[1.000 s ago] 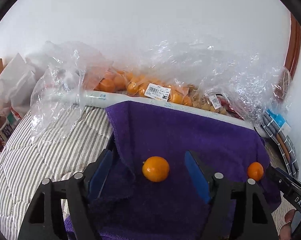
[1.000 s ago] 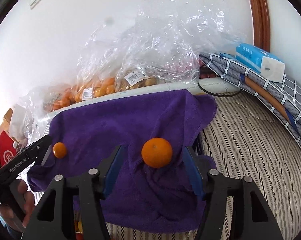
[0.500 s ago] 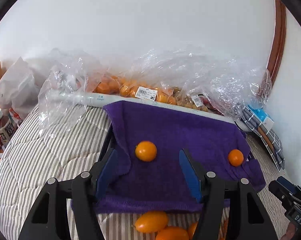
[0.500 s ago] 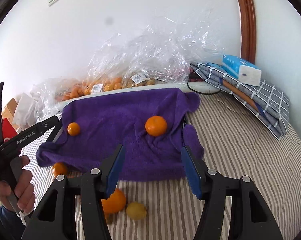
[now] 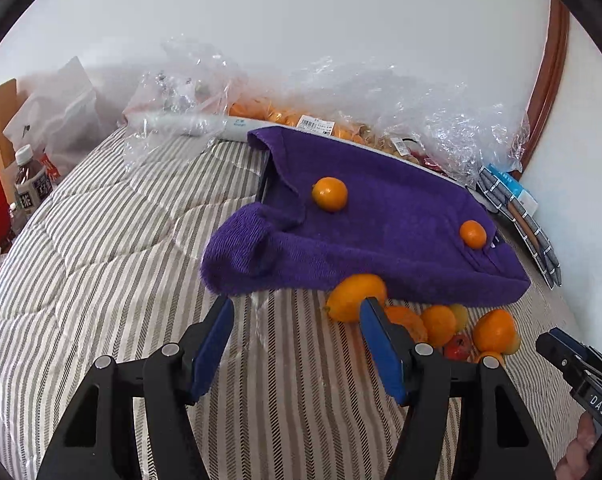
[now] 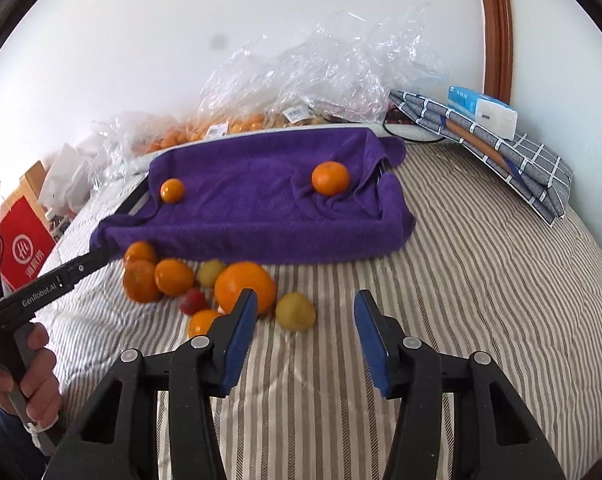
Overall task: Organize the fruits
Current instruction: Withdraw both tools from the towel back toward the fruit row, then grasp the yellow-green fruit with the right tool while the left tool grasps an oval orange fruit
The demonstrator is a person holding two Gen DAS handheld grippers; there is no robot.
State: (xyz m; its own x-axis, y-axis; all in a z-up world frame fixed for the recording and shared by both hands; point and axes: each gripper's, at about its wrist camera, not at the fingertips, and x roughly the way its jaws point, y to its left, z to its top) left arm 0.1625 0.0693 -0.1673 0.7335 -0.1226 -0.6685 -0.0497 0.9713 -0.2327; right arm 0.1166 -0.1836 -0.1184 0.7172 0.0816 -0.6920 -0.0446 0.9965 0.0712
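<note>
A purple towel [image 5: 381, 232] [image 6: 261, 208] covers a tray on the striped bed. Two oranges lie on it: one at the left [image 5: 330, 194] [image 6: 171, 191], one at the right [image 5: 473, 234] [image 6: 330, 178]. A pile of loose fruit lies in front of the towel: a large orange [image 6: 245, 286], smaller oranges [image 6: 173, 277], a yellow fruit [image 6: 295, 311] and a small red one [image 6: 192, 301]; the pile also shows in the left wrist view [image 5: 437, 322]. My left gripper [image 5: 297, 340] is open and empty above the bedding. My right gripper [image 6: 305, 330] is open and empty, close to the yellow fruit.
Clear plastic bags of oranges and other fruit [image 5: 301, 120] [image 6: 241, 128] lie along the wall behind the towel. Folded checked cloth with a tissue pack [image 6: 485, 128] is at the right. A bottle [image 5: 31, 184] and a red box [image 6: 21, 248] stand at the left.
Both grippers have pulled back and up from the towel. The two oranges stay on it, and the pile of loose fruit in front has come into view.
</note>
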